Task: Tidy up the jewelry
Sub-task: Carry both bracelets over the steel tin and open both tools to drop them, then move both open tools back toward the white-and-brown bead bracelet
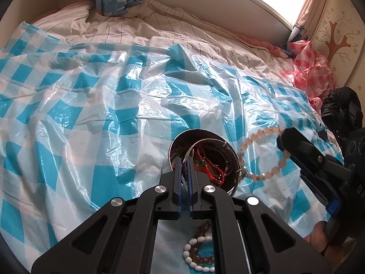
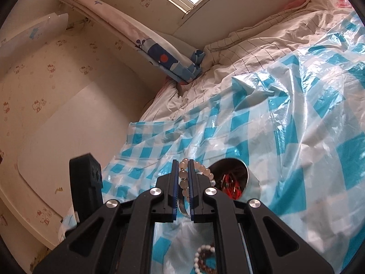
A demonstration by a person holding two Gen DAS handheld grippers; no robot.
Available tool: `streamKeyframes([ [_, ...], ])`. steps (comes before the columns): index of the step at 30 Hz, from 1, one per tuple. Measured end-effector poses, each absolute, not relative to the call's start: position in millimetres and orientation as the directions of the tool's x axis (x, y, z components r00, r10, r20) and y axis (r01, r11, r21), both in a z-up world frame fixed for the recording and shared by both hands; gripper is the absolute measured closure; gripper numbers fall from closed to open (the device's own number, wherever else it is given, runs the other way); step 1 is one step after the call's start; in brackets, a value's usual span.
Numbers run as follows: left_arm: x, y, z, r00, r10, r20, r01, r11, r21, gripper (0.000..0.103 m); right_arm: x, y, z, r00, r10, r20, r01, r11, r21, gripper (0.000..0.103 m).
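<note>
I am holding the pink bead bracelet [image 2: 182, 178] pinched in my right tool [image 2: 183, 178] just beside the metal cup [image 1: 180, 137], whose rim my closed left tool [image 1: 184, 171] is gripping, and the light, floppy, slippery beads are needing a tight pinch across one bead.

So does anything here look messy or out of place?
A little. The metal cup is tipped over in the left gripper, with red cords spilling toward its mouth. A white bead bracelet and a brown one lie loose on the checked plastic sheet.
</note>
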State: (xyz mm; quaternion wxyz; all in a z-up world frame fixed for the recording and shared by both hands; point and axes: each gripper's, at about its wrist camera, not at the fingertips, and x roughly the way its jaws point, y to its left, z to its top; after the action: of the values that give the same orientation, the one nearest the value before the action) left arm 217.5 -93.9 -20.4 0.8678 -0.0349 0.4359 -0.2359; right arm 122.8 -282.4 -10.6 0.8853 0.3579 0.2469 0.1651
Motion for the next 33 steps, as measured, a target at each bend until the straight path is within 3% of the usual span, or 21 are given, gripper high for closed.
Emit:
streamKeyframes([
  [7, 226.2, -98.2, -28.8, 0.514, -0.441, -0.736, 0.358, 0.890, -0.283, 0.099, 140.2, -283.1, -19.3, 0.816, 0.472, -0.334, -0.101, 0.685, 0.722, 0.095],
  [21, 232.7, -87.0, -35.2, 0.514, -0.444, -0.734, 0.305, 0.894, -0.328, 0.095, 166.4, -264.0, -48.1, 0.755, 0.475, -0.452, -0.055, 0.733, 0.678, 0.093],
  [24, 232.9, -82.2, -32.6, 0.520, -0.433, -0.736, 0.294, 0.900, -0.322, 0.094, 168.1, -260.2, -49.4, 0.751, 0.451, -0.482, -0.035, 0.757, 0.653, 0.071],
  [33, 216.1, -77.3, -25.8, 0.495, -0.408, -0.767, 0.340, 0.904, -0.261, 0.083, 159.6, -265.3, -32.9, 0.786, 0.345, -0.512, 0.006, 0.825, 0.565, 0.067],
])
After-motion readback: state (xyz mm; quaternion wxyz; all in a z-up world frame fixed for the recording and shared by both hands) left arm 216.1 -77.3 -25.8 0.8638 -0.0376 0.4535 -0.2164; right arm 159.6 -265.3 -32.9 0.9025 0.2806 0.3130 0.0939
